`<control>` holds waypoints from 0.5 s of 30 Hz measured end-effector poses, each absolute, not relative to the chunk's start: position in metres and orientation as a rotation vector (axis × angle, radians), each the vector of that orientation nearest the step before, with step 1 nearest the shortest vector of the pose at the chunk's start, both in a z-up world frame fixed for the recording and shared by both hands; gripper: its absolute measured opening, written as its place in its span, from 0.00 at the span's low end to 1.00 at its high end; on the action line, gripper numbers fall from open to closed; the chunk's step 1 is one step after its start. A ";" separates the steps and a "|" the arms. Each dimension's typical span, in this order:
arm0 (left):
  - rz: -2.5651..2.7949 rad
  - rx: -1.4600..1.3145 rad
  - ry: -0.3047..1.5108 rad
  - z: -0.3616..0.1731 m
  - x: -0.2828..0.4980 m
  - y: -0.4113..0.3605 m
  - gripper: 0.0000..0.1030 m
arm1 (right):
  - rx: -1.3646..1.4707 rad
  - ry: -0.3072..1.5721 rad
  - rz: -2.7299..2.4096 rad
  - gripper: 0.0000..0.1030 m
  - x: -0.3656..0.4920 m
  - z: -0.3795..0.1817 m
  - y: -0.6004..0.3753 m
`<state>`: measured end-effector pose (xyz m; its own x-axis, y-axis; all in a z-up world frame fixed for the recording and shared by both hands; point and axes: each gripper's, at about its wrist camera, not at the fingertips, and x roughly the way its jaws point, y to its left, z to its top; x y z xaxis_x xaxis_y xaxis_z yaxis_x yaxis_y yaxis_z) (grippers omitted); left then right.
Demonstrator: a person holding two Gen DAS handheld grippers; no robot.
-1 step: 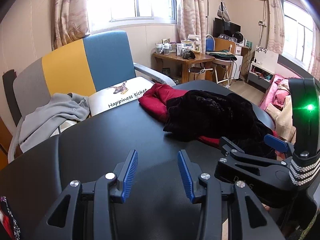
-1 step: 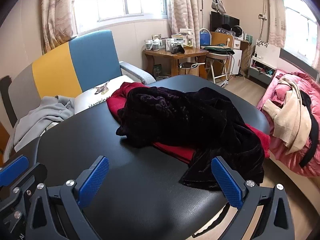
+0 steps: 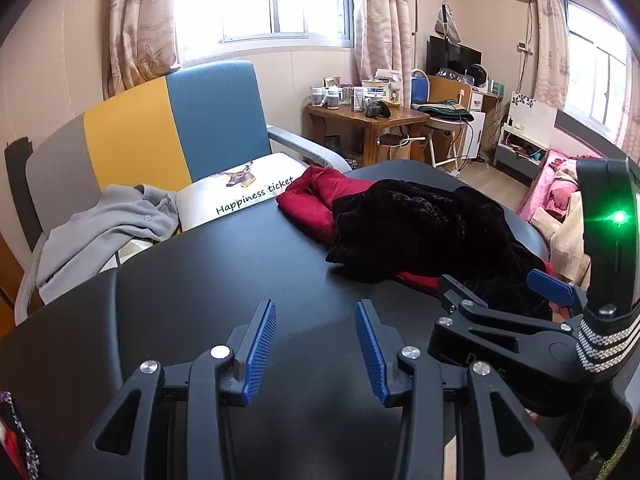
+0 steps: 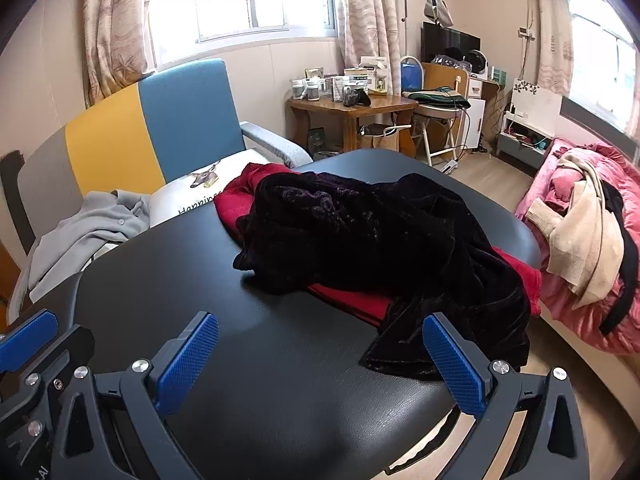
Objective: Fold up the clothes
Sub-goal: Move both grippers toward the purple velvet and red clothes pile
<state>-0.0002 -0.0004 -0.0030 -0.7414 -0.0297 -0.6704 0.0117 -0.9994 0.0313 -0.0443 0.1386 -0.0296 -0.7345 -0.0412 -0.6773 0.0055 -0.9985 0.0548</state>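
The left tongs (image 3: pixel 316 350) have a gap between their blue pads and grip nothing; they hang over the bare black worktop (image 3: pixel 224 276); the right tongs (image 4: pixel 320 364) are spread wide, also with nothing in them, just in front of the clothes; a black velvet garment (image 4: pixel 360 236) lies in a crumpled heap on top of a red garment (image 4: pixel 240 196), both on the far half of the worktop; one black end lies between the right pads' tips; behind stands a chair (image 3: pixel 172 124) with a grey garment (image 3: pixel 100 236) draped on it.
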 end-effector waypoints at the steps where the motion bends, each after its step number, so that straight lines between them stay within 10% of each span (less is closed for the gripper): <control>1: -2.909 1.125 -0.033 -0.005 0.000 -0.001 0.41 | 1.137 -0.074 -2.903 1.00 -0.045 -0.030 0.139; 15: -2.832 1.221 -0.005 -0.039 0.000 -0.031 0.42 | 1.171 0.026 -2.860 1.00 -0.043 -0.047 0.126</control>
